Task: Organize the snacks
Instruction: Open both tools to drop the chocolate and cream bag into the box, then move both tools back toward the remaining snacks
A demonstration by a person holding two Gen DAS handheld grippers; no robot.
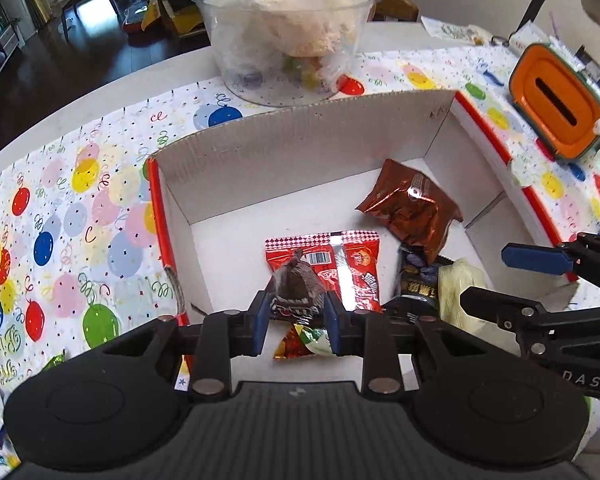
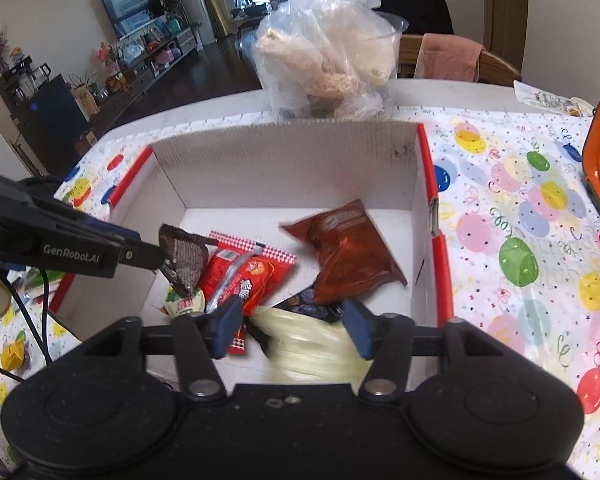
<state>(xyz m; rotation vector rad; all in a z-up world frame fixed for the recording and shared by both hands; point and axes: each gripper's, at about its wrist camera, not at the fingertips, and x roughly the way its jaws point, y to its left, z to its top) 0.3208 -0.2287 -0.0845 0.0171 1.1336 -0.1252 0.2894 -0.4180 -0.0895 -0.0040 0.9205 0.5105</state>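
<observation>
A white cardboard box (image 1: 284, 148) with red edges holds several snack packets; it also shows in the right wrist view (image 2: 284, 152). My left gripper (image 1: 296, 320) is shut on a dark brown snack packet (image 1: 298, 284) and holds it above a red packet (image 1: 352, 260). The same dark packet (image 2: 184, 256) hangs from the left gripper in the right wrist view. My right gripper (image 2: 292, 328) is open over the box, with a pale yellow packet (image 2: 312, 344) blurred below its jaws. A copper-brown packet (image 2: 348, 252) lies toward the box's right.
A clear plastic bowl (image 1: 288, 36) with a bag of snacks stands behind the box. An orange lidded container (image 1: 556, 108) sits at the right. A balloon-print cloth (image 1: 72, 216) covers the table. A small yellow candy (image 2: 14, 354) lies left of the box.
</observation>
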